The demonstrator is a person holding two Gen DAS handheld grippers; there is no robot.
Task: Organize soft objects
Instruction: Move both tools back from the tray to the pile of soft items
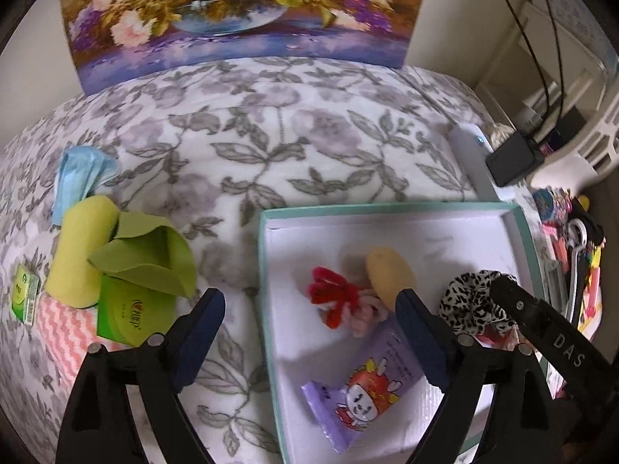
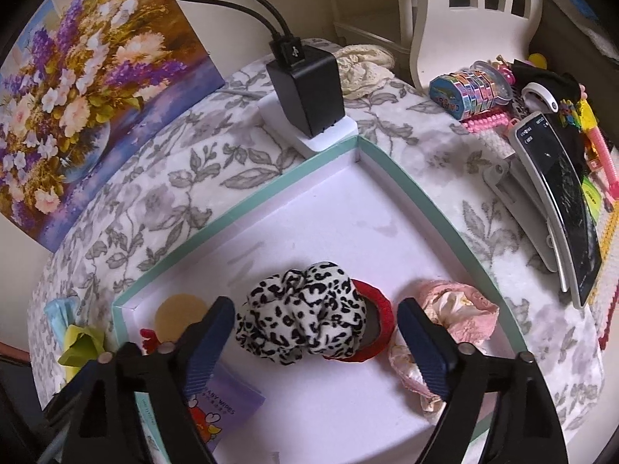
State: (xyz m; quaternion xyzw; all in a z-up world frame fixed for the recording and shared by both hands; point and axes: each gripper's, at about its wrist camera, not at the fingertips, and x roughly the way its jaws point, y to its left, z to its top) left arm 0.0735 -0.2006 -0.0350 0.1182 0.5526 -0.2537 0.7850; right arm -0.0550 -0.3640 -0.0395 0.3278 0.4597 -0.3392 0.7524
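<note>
While the leopard-print scrunchie (image 2: pixel 305 313) sits bunched at lower centre inside the white tray (image 2: pixel 340 208), the right gripper (image 2: pixel 315 338) hangs above, jaws wide; left gripper (image 1: pixel 309 332) likewise wide, empty.

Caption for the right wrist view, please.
Open right claw poised above a leopard-print scrunchie in the teal-rimmed box, red scrunchie beneath, pink cloth alongside.

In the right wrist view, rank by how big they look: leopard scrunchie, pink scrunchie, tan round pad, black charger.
Largest to smallest as they look:
1. leopard scrunchie
2. pink scrunchie, partly hidden by a finger
3. black charger, farther away, so its rank against the pink one is unsure
4. tan round pad, partly hidden
</note>
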